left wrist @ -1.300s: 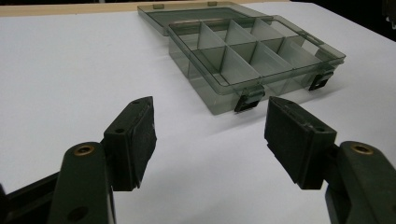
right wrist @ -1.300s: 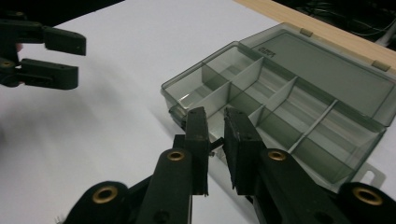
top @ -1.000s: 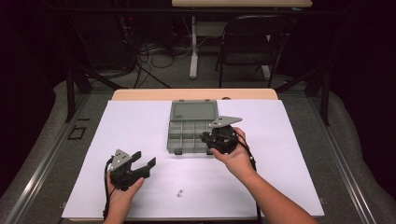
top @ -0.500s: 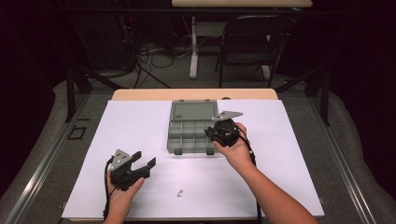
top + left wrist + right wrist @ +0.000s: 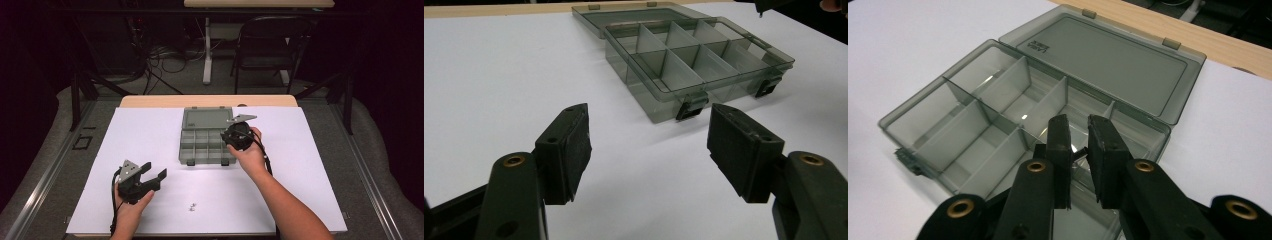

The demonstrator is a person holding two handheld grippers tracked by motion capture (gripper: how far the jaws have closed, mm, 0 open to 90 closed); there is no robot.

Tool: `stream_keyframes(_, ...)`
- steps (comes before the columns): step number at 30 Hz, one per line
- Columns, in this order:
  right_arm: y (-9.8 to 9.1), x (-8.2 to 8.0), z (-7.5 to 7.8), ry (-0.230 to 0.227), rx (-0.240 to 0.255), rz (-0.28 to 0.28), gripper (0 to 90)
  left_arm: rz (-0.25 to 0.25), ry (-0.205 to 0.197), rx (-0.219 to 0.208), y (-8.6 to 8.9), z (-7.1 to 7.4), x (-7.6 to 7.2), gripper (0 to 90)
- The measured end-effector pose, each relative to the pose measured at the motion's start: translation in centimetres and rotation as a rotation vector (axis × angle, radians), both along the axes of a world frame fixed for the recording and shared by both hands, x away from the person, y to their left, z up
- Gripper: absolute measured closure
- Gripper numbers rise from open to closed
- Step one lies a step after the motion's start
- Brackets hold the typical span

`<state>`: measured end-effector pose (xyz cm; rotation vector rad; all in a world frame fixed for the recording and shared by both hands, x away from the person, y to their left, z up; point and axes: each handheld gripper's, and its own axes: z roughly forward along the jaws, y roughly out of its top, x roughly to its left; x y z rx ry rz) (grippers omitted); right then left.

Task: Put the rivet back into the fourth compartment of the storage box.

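A smoky clear compartment box (image 5: 200,145) lies open mid-table, its lid (image 5: 207,119) flat behind it. My right gripper (image 5: 233,142) hovers over the box's right end, tilted down. In the right gripper view its jaws (image 5: 1079,122) stand nearly together, pinching a small dark screw (image 5: 1079,153) above a right-hand compartment of the box (image 5: 998,115). My left gripper (image 5: 152,175) rests near the table's front left, jaws wide apart. The left gripper view shows nothing between its pads (image 5: 649,125), with the box (image 5: 694,60) farther off.
A few small screws (image 5: 192,206) lie loose on the white sheet (image 5: 310,175) near the front edge, between the two hands. A wooden table edge (image 5: 150,101) runs behind the box. A chair (image 5: 270,45) and cables stand beyond the table.
My right gripper has shifted a little farther over the box's right end and sunk slightly. The left gripper has stayed where it was.
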<state>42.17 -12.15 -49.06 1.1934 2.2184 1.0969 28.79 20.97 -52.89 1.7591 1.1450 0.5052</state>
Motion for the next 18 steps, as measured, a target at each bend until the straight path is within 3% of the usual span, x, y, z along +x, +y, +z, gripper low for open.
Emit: stream_keyframes(18,-0.3,1.8,-2.0,0.021,-0.028,-0.073,80.3,0.004,-0.001,-0.001,0.1,0.0,0.0,33.8)
